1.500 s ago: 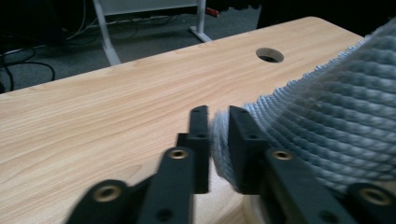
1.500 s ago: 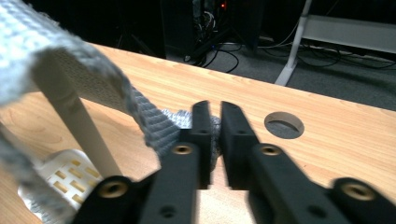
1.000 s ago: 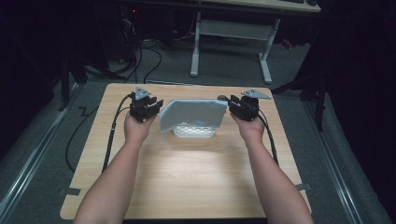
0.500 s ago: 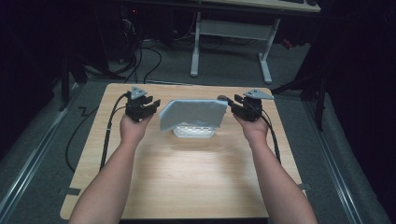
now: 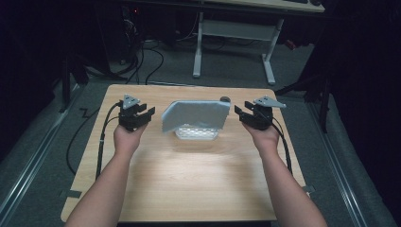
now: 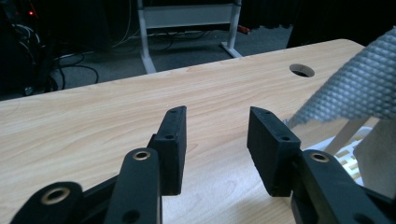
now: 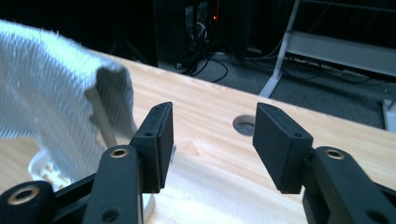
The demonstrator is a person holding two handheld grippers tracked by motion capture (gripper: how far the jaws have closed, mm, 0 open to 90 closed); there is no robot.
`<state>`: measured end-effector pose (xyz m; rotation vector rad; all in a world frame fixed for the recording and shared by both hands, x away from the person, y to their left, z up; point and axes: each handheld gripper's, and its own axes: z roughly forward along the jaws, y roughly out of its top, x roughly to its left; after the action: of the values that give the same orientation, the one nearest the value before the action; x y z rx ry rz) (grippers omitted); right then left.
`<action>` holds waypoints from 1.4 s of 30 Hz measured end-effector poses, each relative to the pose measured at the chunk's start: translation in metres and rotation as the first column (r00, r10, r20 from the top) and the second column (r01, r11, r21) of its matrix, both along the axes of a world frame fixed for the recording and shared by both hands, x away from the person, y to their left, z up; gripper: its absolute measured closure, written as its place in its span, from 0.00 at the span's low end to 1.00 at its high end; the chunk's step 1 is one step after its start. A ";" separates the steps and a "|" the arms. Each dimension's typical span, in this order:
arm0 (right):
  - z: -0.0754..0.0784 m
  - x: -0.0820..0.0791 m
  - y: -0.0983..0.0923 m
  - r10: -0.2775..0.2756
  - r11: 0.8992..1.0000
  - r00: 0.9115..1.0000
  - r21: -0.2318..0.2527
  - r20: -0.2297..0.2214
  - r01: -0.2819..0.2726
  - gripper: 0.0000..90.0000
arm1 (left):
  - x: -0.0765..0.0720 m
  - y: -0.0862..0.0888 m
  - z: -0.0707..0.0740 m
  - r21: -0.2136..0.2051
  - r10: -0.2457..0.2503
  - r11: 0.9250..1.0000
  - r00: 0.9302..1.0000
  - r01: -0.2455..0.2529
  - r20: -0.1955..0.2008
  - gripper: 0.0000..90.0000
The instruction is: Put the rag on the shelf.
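A grey-blue textured cloth (image 5: 196, 113) lies draped over a white slatted rack (image 5: 196, 133) at the table's far middle. My left gripper (image 5: 145, 113) stands a little left of the cloth's left edge, open, with nothing between its jaws. In the left gripper view that gripper (image 6: 217, 119) points over bare wood, with the cloth (image 6: 355, 93) and rack (image 6: 348, 140) at the right. My right gripper (image 5: 240, 113) is just right of the cloth, open and empty. The right gripper view has its gripper (image 7: 212, 114) over wood and the cloth (image 7: 46, 79) at the left. Both pairs of jaws have just been opening.
The wooden table (image 5: 189, 179) has a round cable hole (image 5: 225, 99) behind the cloth, also seen as the hole (image 6: 301, 70) and the hole (image 7: 245, 123). A white desk frame (image 5: 236, 33) and cables stand on the dark floor beyond. Grey rails run along both sides.
Both grippers have drawn outward from the cloth's ends, the left one leftward and the right one rightward, with jaws wider. The cloth stays draped on the rack.
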<state>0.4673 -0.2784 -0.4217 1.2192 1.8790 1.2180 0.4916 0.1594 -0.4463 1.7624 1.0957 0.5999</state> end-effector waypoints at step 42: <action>-0.068 -0.150 0.019 0.084 0.991 0.990 -0.097 -0.116 -0.096 0.36 | -0.168 -0.039 -0.072 0.031 -0.299 0.950 0.931 0.311 -0.210 0.54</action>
<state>0.3171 -0.2594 -0.4895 1.1800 2.0720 1.1048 0.3233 0.1200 -0.5183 2.0335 0.9166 0.2700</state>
